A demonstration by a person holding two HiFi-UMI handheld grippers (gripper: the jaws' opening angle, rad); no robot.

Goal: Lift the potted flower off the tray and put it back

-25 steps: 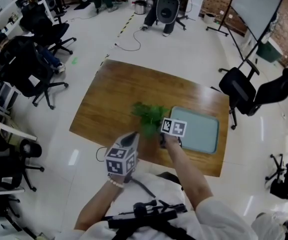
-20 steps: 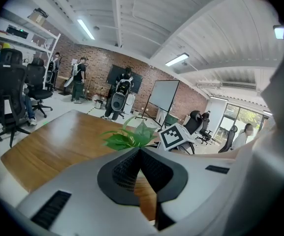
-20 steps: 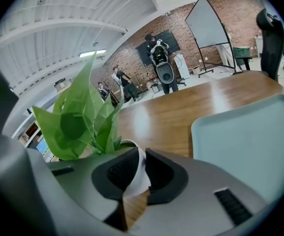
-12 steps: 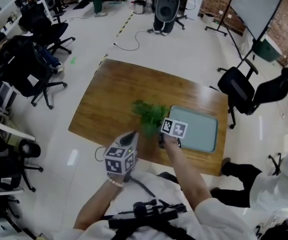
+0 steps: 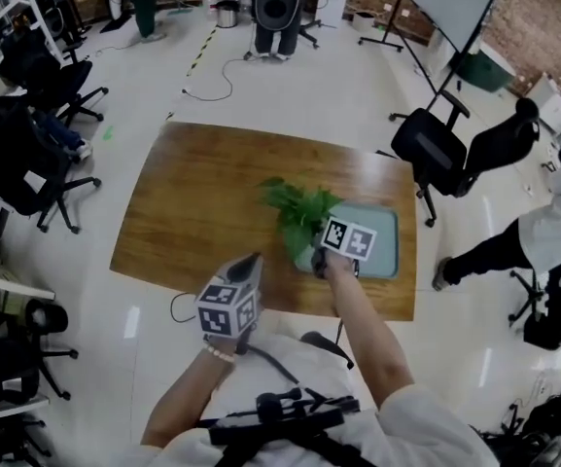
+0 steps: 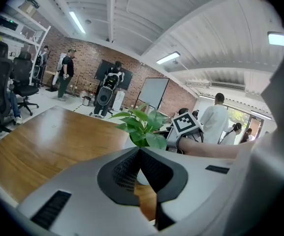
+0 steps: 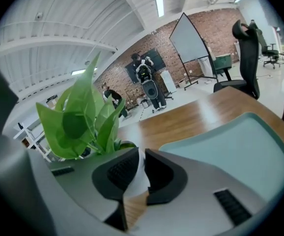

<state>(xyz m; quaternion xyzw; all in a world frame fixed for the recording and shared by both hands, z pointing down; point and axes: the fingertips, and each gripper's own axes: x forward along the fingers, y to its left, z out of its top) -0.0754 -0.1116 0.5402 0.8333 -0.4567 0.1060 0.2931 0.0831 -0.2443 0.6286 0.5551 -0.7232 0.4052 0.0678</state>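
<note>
The potted flower (image 5: pixel 302 214) sits at the centre of the head view, over the left edge of the tray (image 5: pixel 384 233). It is clamped by the thin white rim of its pot (image 7: pixel 139 175) in the right gripper (image 7: pixel 142 161). That gripper's jaws have just been closing, and the rim is pinched between them. This one-sided pinch is the main hazard. The weight of soil and leaves hangs off one wall, so the pot could swing or tip on the pads and spill. If the squeeze is slight, it could slide out altogether. The right gripper view shows bare wood below the jaws and the tray off to the lower right. A descent from here might therefore land the base on the tray's raised lip, or on the table (image 5: pixel 197 188), and topple it. The left gripper (image 6: pixel 140 152) is at the lower left of the head view, well apart from the plant. Its jaws are pressed together on nothing, so it gives no support. The base of the pot cannot be seen: foliage covers it from above and each gripper's own body blocks it. It looks lifted clear, but whether it has left the surface is uncertain. How deep the pads bite on the rim is also hard to judge.
</note>
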